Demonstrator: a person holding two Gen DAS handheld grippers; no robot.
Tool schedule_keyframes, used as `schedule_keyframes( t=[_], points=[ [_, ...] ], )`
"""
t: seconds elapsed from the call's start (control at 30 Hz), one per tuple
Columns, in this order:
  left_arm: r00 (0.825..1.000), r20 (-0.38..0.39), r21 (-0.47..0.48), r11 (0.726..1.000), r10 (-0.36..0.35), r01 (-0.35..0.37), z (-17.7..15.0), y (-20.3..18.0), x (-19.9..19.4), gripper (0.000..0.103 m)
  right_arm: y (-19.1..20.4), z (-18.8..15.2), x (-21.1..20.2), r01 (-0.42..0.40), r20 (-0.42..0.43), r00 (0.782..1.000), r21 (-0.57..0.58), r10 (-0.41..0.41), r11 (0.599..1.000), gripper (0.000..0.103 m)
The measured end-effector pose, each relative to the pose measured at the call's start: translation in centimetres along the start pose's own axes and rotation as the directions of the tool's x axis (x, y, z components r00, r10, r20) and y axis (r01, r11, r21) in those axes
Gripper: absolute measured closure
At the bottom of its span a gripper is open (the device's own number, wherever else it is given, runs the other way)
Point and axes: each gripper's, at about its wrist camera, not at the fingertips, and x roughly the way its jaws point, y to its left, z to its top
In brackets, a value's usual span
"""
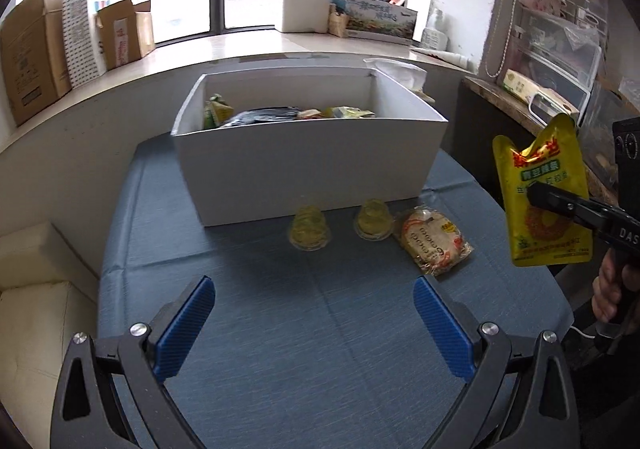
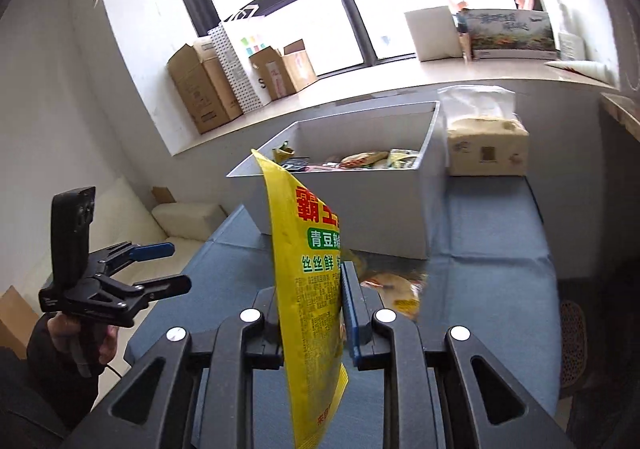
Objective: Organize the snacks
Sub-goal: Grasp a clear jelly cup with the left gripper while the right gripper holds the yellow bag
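My right gripper (image 2: 310,313) pinches a yellow snack pouch (image 2: 310,269) short of the white box (image 2: 360,201), left gripper (image 1: 314,323) spread empty; the limp pouch could snag the box's near wall

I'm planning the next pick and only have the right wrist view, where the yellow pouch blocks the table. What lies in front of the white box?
Observer: One jelly cup and a second jelly cup stand just before the white box.
Operator: Anything else there?
Observer: A wrapped round cake lies flat beside the second cup, on the side toward your pouch.
Operator: Does my pouch clear the table?
Observer: Yes. The right tongs clamp the yellow pouch about mid-height, and its bottom edge hangs off the blue cloth.
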Motion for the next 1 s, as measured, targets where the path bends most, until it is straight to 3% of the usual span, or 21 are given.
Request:
schedule_keyframes(
  t=[0.13,0.3,0.37,0.47,0.5,0.53,0.8,1.0],
  points=[
    [0.998,-0.037,0.031,0.998,0.049,-0.048,1.8,-1.8,5.2,0.002,-2.1,-1.5,-2.1,0.003,0.03,1.0,0.074,-0.005,0.997,0.08],
    [0.984,-0.138,-0.008,0.993,0.114,-0.116,2.6,-0.5,11.2,0.003,-3.1,-2.8,-3.3,0.001,0.049,0.999,0.109,-0.006,0.994,0.08],
    [0.982,-0.148,-0.028,0.992,0.117,-0.123,2.8,0.4,12.5,0.011,-3.3,-3.2,-3.2,-0.007,0.047,0.999,0.122,0.001,0.992,0.08],
    [0.981,-0.161,-0.04,0.993,0.104,-0.112,3.0,1.1,13.7,0.036,-3.4,-3.6,-2.7,-0.017,0.034,0.999,0.128,0.013,0.992,0.08],
    [0.984,-0.151,-0.041,0.994,0.098,-0.106,3.0,1.2,13.9,0.042,-3.4,-3.8,-2.5,-0.019,0.032,0.999,0.13,0.015,0.991,0.08],
    [0.987,-0.135,-0.038,0.995,0.088,-0.094,3.0,1.2,13.7,0.055,-3.4,-3.8,-2.3,-0.025,0.028,0.999,0.135,0.021,0.991,0.08],
    [0.996,-0.081,-0.031,0.998,0.047,-0.049,3.0,0.9,11.5,0.056,-2.8,-4.3,-1.2,-0.036,0.006,0.999,0.138,0.036,0.99,0.08],
    [1.0,0.007,-0.024,1.0,0.016,-0.016,2.3,0.6,6.0,0.056,-2.1,-4.4,-0.4,-0.045,-0.013,0.999,0.13,0.047,0.99,0.08]
  ],
)
